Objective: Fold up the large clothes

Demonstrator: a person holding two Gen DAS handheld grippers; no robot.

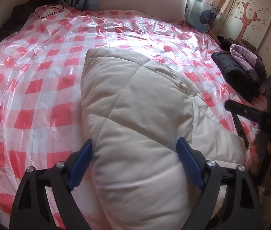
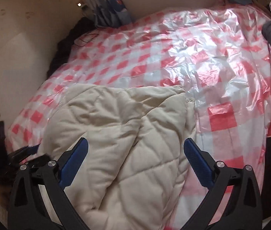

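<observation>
We look down on a bed covered by a crinkled plastic sheet (image 1: 39, 88) in red and white checks, and on it lies the cream quilted coat (image 1: 135, 118) — a thick, puffy bundle folded into a long shape on the near side of the bed, closest to us.

Our left tongs (image 1: 134, 151) stand wide apart over the near end of the coat. The bundle's left edge lies just beside the left blue pad and the right pad sits over the fabric, yet neither pad presses in, so nothing is gripped. From the right wrist view, our right tongs (image 2: 135, 149) are spread wide too, above the coat's rumpled quilting with the right finger out over the checked sheet; they hold nothing.

At the right edge of the left wrist view the other gripper's black body shows, blurred, with a small green light on it.

Well apart from the coat, at the far right side of the bed, sits a pile of dark folded clothes (image 1: 237, 72) — one black, one purple. A black cable (image 1: 49, 12) trails on the sheet at the far left corner, near a patterned curtain (image 1: 202, 5) below the window.
</observation>
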